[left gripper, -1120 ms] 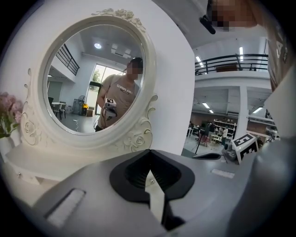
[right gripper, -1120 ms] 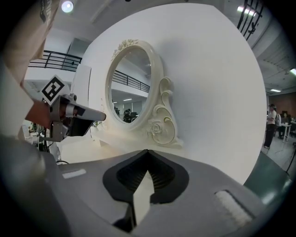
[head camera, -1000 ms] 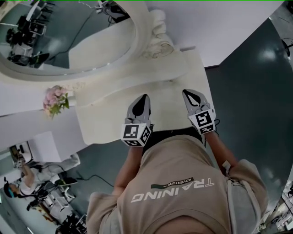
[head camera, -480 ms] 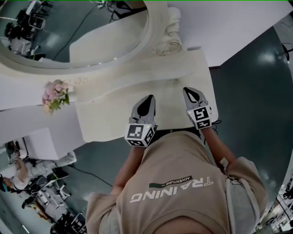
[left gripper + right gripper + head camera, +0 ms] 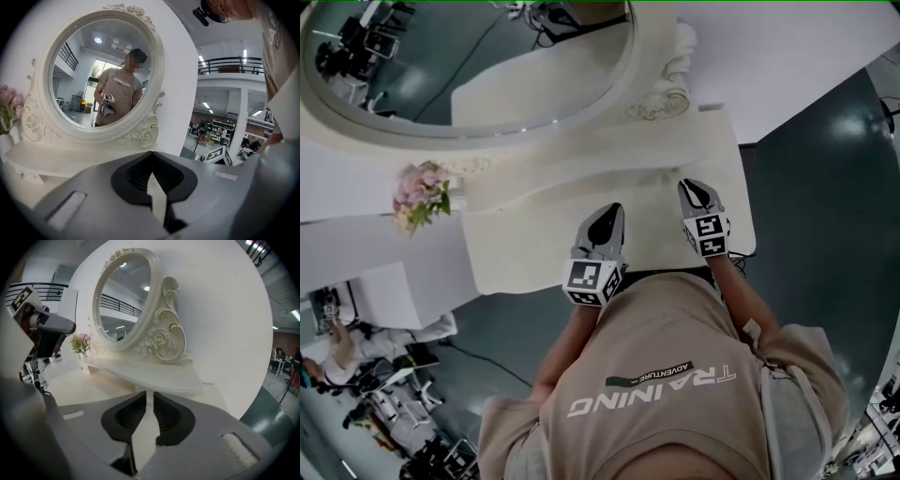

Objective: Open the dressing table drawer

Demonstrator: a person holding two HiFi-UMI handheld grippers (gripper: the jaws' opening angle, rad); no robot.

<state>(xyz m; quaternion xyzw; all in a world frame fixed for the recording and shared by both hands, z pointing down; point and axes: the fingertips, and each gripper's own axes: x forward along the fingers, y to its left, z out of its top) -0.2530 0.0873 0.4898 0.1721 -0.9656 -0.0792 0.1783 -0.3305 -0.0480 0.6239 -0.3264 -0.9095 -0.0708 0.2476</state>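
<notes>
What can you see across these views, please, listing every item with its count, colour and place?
dressing table: one, cream, against the white wall.
mirror: one, oval, cream carved frame, at the table's back.
flowers: one bunch, pink, left of the mirror.
floor: one, dark grey, around the table.
left gripper: one, grey, above the table's front edge, jaws together, empty.
right gripper: one, grey, beside it, jaws opening, nothing between them.

The tabletop is free in front; mirror and flowers stand behind, left.
</notes>
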